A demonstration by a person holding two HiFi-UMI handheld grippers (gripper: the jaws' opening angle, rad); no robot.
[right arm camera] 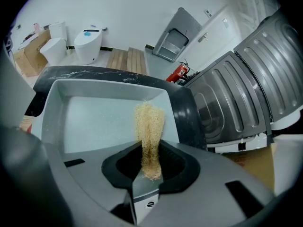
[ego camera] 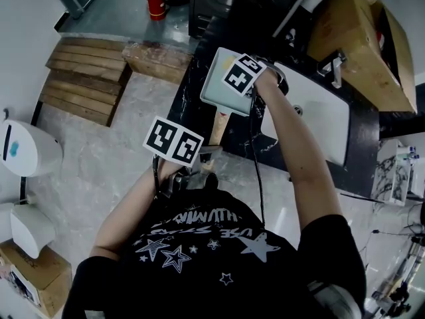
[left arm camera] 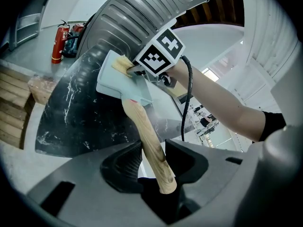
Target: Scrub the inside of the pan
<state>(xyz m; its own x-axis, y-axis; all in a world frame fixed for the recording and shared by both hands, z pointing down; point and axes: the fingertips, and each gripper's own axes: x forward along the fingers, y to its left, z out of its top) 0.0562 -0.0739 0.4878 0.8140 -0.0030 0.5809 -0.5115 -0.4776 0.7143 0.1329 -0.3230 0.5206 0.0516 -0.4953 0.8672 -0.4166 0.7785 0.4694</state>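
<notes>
Two grips set: left gripper [left arm camera: 152, 149] clamps the wooden handle [left arm camera: 142, 122], its axis running out to the pan [left arm camera: 112, 82]; right gripper [right arm camera: 150, 148] pinches a loofah [right arm camera: 149, 119], with the pan floor straight beyond its tip.

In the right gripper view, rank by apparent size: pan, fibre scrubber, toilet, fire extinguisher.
1. pan, fills much of the frame
2. scrubber, enlarged by sitting right at the camera
3. toilet, far off
4. fire extinguisher, far off and clearly smallest
</notes>
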